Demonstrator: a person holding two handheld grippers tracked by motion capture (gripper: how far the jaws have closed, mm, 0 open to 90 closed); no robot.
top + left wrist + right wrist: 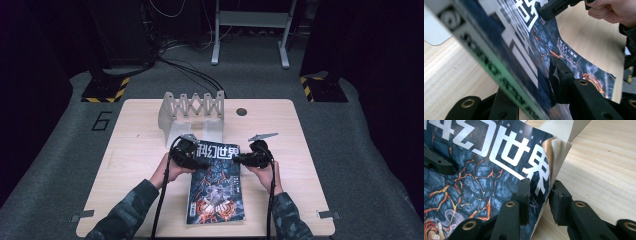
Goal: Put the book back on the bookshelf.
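Overhead, the magazine (pixel 216 184) lies on the wooden surface (pixel 135 165) with its long axis running from the person toward the grey folding rack (pixel 192 114), its title end nearest the rack. The left claw (pixel 206 162) has that far end at its spine-side edge and the right claw (pixel 236 159) has it at the opposite edge, so both hands sit equally close, one on either side, and the near end rests on the surface. Along the left claw's own camera, the spine (pixel 499 75) passes between the two black jaws, which pinch it, with the cover's title end tipped up off the wood; the other claw grips the far edge at the top of that view. Along the right claw's camera, the jaws stand on either side of the loose page edge (pixel 554 157), one pad on the cover and one behind the curling pages, pinching them. Judging by this, any lift toward the rack turns on both claws raising that far end together.
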